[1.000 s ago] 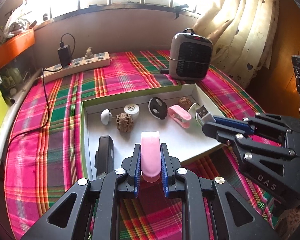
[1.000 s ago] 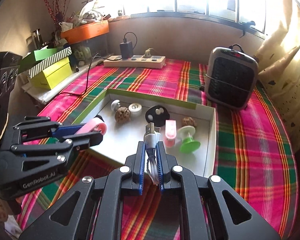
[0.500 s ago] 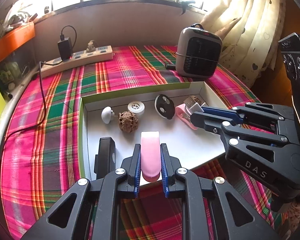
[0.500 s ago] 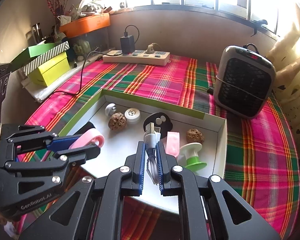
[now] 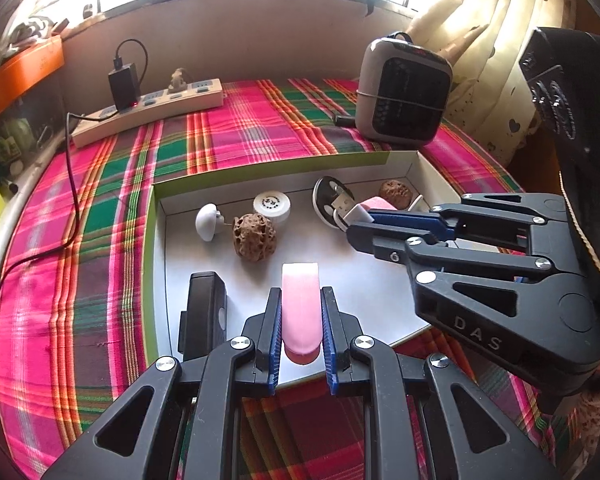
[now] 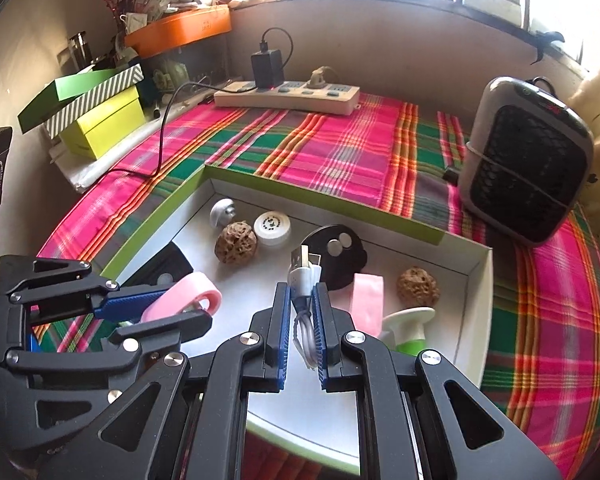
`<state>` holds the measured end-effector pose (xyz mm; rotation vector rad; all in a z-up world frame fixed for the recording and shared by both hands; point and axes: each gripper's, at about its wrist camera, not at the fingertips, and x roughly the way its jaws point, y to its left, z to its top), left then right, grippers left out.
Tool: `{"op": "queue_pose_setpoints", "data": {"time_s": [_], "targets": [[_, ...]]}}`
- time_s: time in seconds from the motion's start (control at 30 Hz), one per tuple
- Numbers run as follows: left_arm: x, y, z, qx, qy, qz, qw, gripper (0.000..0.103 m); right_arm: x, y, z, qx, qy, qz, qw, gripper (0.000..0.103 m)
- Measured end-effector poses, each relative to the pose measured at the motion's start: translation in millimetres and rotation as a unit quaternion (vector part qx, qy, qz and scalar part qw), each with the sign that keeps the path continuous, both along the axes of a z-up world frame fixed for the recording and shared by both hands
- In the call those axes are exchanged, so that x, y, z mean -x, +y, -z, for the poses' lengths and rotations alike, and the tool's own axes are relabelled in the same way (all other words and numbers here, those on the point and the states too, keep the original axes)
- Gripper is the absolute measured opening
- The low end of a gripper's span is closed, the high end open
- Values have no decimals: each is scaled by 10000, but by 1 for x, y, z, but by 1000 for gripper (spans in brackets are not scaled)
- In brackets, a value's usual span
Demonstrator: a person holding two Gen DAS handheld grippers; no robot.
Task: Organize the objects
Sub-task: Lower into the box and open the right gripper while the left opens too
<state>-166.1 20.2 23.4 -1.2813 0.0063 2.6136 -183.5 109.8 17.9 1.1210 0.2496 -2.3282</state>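
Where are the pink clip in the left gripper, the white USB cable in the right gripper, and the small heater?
pink clip (image 5: 301,304): left wrist view, middle of its flat face.
white USB cable (image 6: 302,280): right wrist view, white plug housing.
heater (image 6: 528,180): right wrist view, dark front grille.

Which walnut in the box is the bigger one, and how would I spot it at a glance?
Start at the shallow white box with green walls on the plaid cloth. Near its far left corner sits the bigger walnut, beside a round white disc and just in front of a small white knob. The smaller walnut lies apart, by the right wall behind a pink clip.
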Motion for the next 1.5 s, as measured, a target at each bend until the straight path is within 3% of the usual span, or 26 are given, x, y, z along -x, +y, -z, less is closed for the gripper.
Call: {"op": "queue_pose_setpoints", "data": {"time_s": [1.5], "targets": [[14,-2,12,88,-180,-131,9997,16,15,-16,20,-275,-190,-333,9989,12]]}}
